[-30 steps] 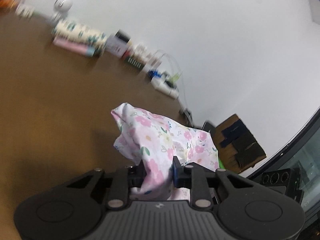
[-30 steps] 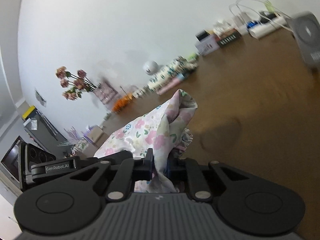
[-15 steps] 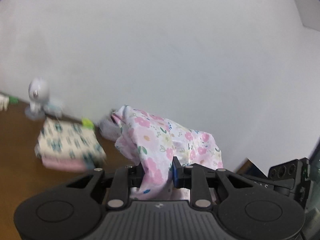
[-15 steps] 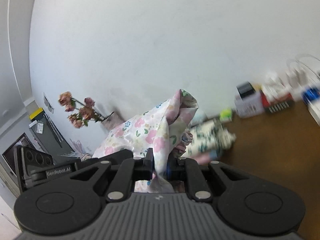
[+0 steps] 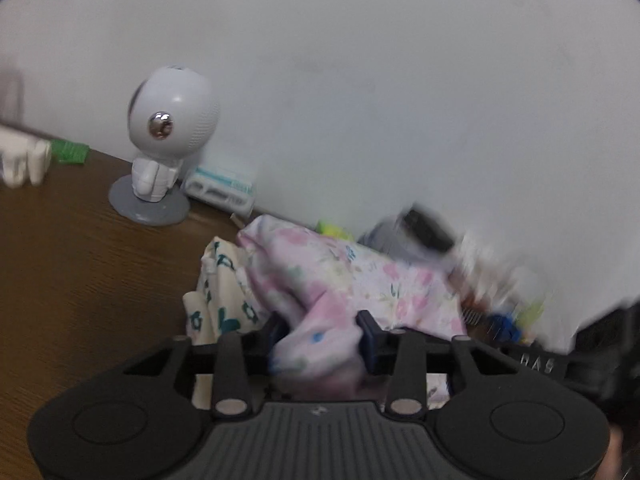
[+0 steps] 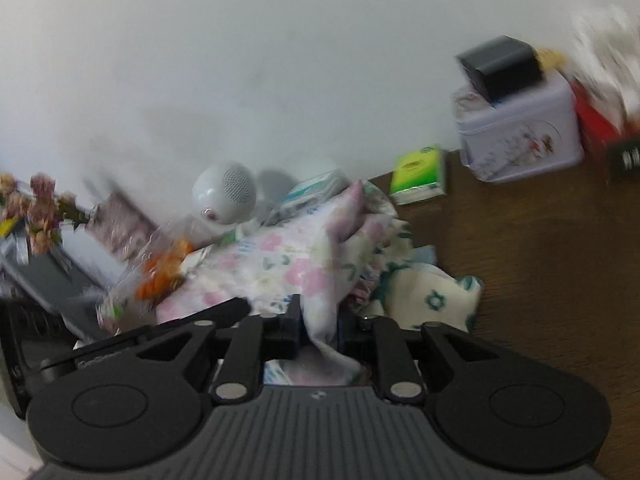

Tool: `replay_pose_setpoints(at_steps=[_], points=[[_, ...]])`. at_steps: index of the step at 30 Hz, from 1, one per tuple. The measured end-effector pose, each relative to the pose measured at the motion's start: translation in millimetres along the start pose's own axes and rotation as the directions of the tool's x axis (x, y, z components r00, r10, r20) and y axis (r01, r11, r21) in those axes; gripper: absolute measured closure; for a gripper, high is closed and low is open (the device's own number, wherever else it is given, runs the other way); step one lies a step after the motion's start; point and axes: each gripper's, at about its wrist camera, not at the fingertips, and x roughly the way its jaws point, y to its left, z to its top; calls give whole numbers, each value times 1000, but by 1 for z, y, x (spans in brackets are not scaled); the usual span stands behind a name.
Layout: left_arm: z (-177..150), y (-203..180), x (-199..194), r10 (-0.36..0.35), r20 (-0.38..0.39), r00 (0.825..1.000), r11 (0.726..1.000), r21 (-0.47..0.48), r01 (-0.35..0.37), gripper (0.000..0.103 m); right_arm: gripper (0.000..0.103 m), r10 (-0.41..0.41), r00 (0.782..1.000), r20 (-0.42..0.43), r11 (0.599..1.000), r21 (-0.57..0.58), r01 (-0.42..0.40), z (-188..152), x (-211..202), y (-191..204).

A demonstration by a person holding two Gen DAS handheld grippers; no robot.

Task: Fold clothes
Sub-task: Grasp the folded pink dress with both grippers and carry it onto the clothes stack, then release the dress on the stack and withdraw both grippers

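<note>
A pink floral garment (image 5: pixel 340 280) (image 6: pixel 288 264) hangs bunched between my two grippers, low over a folded cream cloth with teal flowers (image 5: pixel 216 304) (image 6: pixel 424 300) on the brown table (image 5: pixel 80 280). My left gripper (image 5: pixel 320 332) has its jaws opening; the floral cloth still fills the gap and touches both pads. My right gripper (image 6: pixel 320 320) is also opening slightly, with a narrow fold of the same garment pinched between its pads. Each gripper's black body shows at the edge of the other's view. The scene is motion-blurred.
A white round-headed figurine (image 5: pixel 168 144) (image 6: pixel 224 192) stands on a grey base by the white wall. A green tissue pack (image 6: pixel 420 172), a lavender tin (image 6: pixel 520 132) with a black box (image 6: pixel 500 64) on it, and dried flowers (image 6: pixel 36 208) line the table's back edge.
Both grippers carried the floral garment across the table to the back wall, down over the folded cream cloth. The left jaws stand visibly wider than before, the right slightly wider.
</note>
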Motion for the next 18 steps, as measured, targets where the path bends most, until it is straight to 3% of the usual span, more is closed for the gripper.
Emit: replay_pose_setpoints(at_steps=[2,3,5,7,10,12,14,16,18], points=[[4,0,-11,-26,6,1000,999,-19,26,61,73,29,999,33,999,22,-30,-2,-8,-7],[7,-3,-19,-24,19,1000,1000,-18,24,56,59,30,999,43,999,21,-31,0,-14,-6],[14,-7,-29,23,42,999,1000,8,-23,47,55,10,992,128,1000,-14,-9,7,-34,2],[15,-7,-37,100,39,994,995,18,-101,47,49,-43,983,179,998,-39,50,8,-46,10],[9,-16,-75,174,109,979,985,-4,-175,47,48,-140,960,243,985,-65,161,-1,-70,23],[-2,-36,-106,234,158,959,968,50,-244,46,43,-167,937,306,974,-95,205,-19,-100,38],[-18,-59,-134,247,173,954,956,118,-269,37,35,-173,920,351,964,-129,231,-37,-133,54],[-42,-85,-160,247,149,958,945,183,-272,31,22,-192,918,347,955,-150,257,-65,-170,68],[-78,-109,-177,294,104,950,919,242,-311,29,17,-212,915,344,944,-171,283,-94,-208,83]])
